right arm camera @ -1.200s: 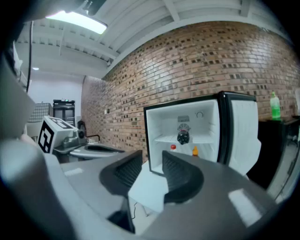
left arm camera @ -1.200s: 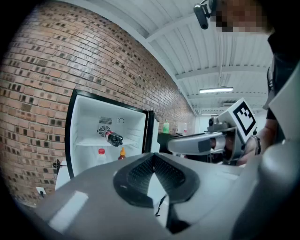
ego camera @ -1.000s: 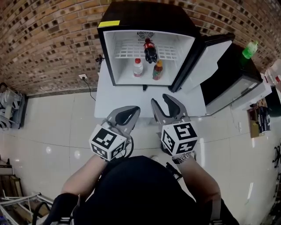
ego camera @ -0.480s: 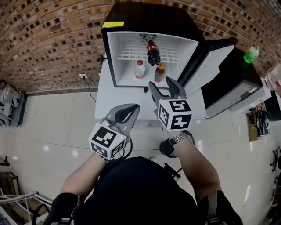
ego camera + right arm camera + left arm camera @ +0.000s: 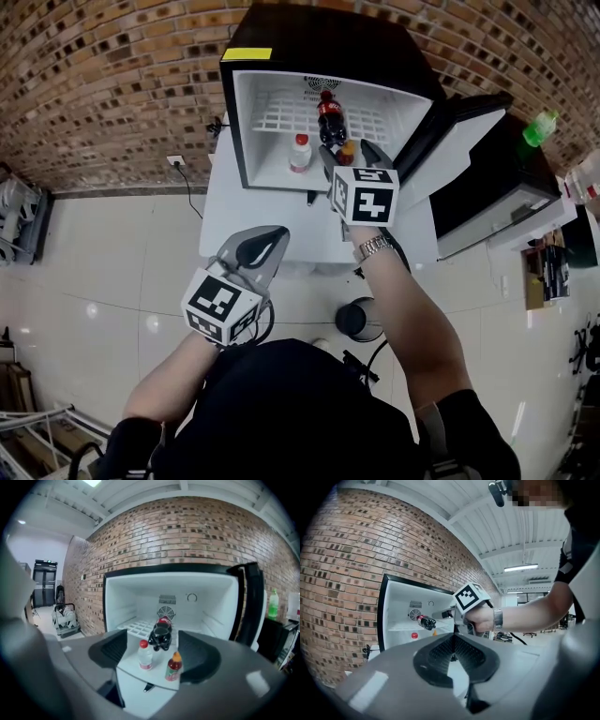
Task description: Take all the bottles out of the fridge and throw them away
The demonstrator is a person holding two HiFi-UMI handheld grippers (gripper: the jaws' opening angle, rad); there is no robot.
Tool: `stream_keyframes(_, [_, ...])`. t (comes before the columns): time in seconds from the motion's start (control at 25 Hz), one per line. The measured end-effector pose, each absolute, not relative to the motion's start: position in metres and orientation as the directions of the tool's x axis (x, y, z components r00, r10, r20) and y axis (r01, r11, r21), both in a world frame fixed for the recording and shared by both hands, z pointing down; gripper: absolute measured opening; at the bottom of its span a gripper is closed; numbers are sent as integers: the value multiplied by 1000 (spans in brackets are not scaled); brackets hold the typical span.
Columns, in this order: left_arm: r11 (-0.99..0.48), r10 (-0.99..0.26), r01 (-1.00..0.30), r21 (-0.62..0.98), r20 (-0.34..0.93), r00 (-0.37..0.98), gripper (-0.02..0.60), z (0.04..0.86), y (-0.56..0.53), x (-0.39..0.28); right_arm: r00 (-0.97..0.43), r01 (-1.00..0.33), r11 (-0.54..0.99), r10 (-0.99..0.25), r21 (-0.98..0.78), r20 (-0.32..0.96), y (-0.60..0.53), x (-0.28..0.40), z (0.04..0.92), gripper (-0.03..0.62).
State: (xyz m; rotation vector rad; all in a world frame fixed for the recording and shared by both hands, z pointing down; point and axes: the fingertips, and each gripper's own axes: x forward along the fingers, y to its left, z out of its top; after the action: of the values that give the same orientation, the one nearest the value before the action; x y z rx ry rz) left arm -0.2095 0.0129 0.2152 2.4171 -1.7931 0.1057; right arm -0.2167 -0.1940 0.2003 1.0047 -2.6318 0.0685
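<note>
The small black fridge (image 5: 246, 131) stands open on a white platform. A cola bottle (image 5: 329, 114) lies on its wire shelf. Below it stand a clear bottle with a red cap (image 5: 300, 153) and a red bottle with an orange cap (image 5: 347, 150). My right gripper (image 5: 352, 152) is at the fridge's mouth; its jaws have just been opening and stand open, gripping nothing. In the right gripper view the cola bottle (image 5: 161, 634), the clear bottle (image 5: 145, 655) and the orange-capped bottle (image 5: 174, 666) lie ahead between the jaws. My left gripper (image 5: 270, 234) is shut and empty, held back near my body.
The fridge door (image 5: 450, 150) hangs open to the right. Beside it is a black cabinet (image 5: 497, 178) with a green bottle (image 5: 536, 127) on top. A dark round bin (image 5: 361, 319) sits on the floor under my right arm. A brick wall runs behind.
My right gripper has moved forward from in front of my body to the fridge's opening, and its jaws have spread wider. The left gripper has stayed about where it was.
</note>
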Motion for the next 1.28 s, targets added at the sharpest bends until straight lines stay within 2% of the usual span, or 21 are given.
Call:
stream_keyframes(0.2, [-263, -952, -962, 71, 142, 271, 3, 219, 9, -222, -676, -670, 738, -650, 77, 348, -222, -238, 213, 357])
stream_keyframes(1.08, [-204, -955, -976, 76, 203, 215, 3, 234, 5, -264, -585, -730, 680, -672, 65, 454, -281, -269, 268, 357])
stream_keyframes(1.12, [-202, -955, -977, 75, 205, 213, 3, 234, 6, -265, -580, -735, 675, -676, 67, 454, -281, -268, 268, 356])
stream_keyframes(1.16, [-200, -956, -977, 75, 205, 212, 3, 234, 7, -265, -575, -739, 670, -680, 69, 455, -282, -267, 268, 326])
stream_keyframes(1.28, [-197, -956, -978, 73, 206, 208, 3, 234, 10, -267, -568, -745, 663, -686, 69, 455, -282, -266, 268, 324])
